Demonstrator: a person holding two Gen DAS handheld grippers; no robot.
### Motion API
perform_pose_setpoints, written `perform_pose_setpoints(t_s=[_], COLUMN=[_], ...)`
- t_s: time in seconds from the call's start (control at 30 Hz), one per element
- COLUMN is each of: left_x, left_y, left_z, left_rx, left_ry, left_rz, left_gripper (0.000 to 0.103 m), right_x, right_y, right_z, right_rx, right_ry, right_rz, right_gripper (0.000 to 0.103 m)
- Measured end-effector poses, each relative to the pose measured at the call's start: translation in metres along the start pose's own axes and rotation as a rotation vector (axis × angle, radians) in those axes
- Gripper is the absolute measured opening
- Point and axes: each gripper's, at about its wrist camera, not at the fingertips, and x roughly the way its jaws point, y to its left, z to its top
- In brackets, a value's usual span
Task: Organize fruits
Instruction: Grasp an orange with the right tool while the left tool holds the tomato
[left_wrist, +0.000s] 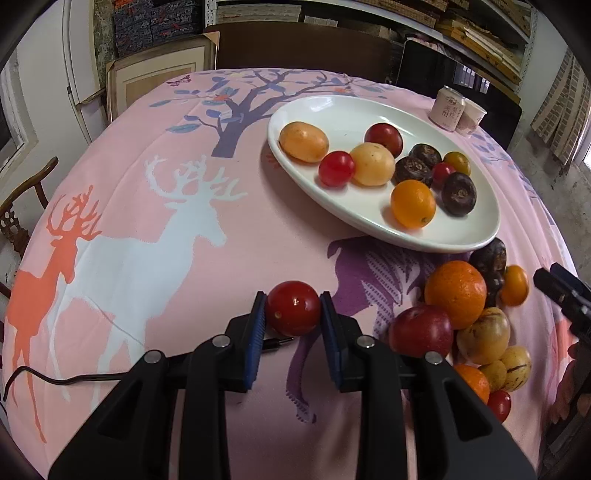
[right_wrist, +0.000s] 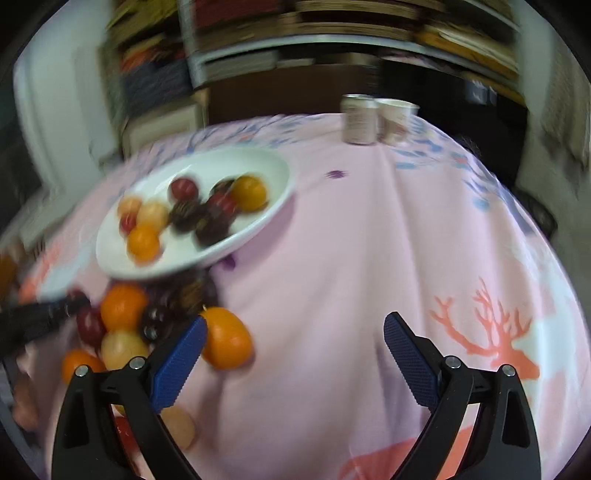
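Observation:
My left gripper (left_wrist: 293, 314) is shut on a red cherry tomato (left_wrist: 293, 308) and holds it over the pink tablecloth, in front of a white oval plate (left_wrist: 369, 114). The plate holds several fruits: yellow ones, red tomatoes, an orange kumquat (left_wrist: 413, 203) and dark brown ones. A loose pile of fruit lies right of the gripper, with an orange (left_wrist: 455, 293) and a red plum (left_wrist: 421, 330). In the blurred right wrist view my right gripper (right_wrist: 295, 332) is open and empty; its left finger is beside an orange kumquat (right_wrist: 227, 343) at the pile's edge. The plate (right_wrist: 266, 166) lies beyond.
A can (left_wrist: 446, 108) and a paper cup (left_wrist: 471, 116) stand at the table's far right; they also show in the right wrist view (right_wrist: 360, 118). A black cable (left_wrist: 55, 378) lies at the near left. Chairs and shelves surround the table.

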Motion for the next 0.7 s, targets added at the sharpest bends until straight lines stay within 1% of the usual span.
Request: perform_pose_setpoints(t_s=[0.07, 0.1, 0.17, 0.2, 0.27, 0.3, 0.33, 0.4, 0.5, 0.63, 0.7], left_x=[0.002, 0.003, 0.004, 0.003, 0.004, 0.004, 0.004, 0.004, 0.005, 0.005, 0.005], left_y=[0.0, 0.0, 0.0, -0.001, -0.002, -0.002, -0.002, -0.002, -0.003, -0.003, -0.002], left_z=[0.001, 0.001, 0.001, 0.001, 0.0, 0.0, 0.0, 0.0, 0.0, 0.0, 0.0], left_rx=[-0.002, -0.004, -0.001, 0.0, 0.006, 0.008, 0.009, 0.007, 0.008, 0.007, 0.002], left_ry=[0.004, 0.01, 0.012, 0.011, 0.012, 0.011, 0.011, 0.011, 0.011, 0.012, 0.015], left_rz=[-0.007, -0.008, -0.005, -0.003, 0.003, 0.006, 0.007, 0.005, 0.007, 0.007, 0.003], left_gripper=[0.028, 0.028, 0.028, 0.028, 0.028, 0.029, 0.029, 0.028, 0.029, 0.029, 0.029], right_x=[0.0, 0.0, 0.001, 0.003, 0.008, 0.009, 0.01, 0.008, 0.012, 0.019, 0.03], right_y=[-0.004, -0.001, 0.008, 0.012, 0.02, 0.023, 0.024, 0.02, 0.012, 0.004, 0.006], right_z=[0.001, 0.001, -0.002, -0.002, -0.004, -0.004, -0.004, -0.002, 0.004, 0.023, 0.036], right_rx=[0.029, 0.014, -0.033, -0.048, -0.095, -0.108, -0.111, -0.096, -0.072, -0.044, -0.063], right_ry=[0.006, 0.006, 0.008, 0.01, 0.016, 0.019, 0.019, 0.011, 0.0, -0.016, 0.004], right_rz=[0.069, 0.073, 0.064, 0.064, 0.032, 0.018, 0.012, 0.007, -0.024, -0.038, -0.025], right_gripper=[0.097, 0.097, 0.096, 0.094, 0.087, 0.082, 0.08, 0.079, 0.077, 0.077, 0.077])
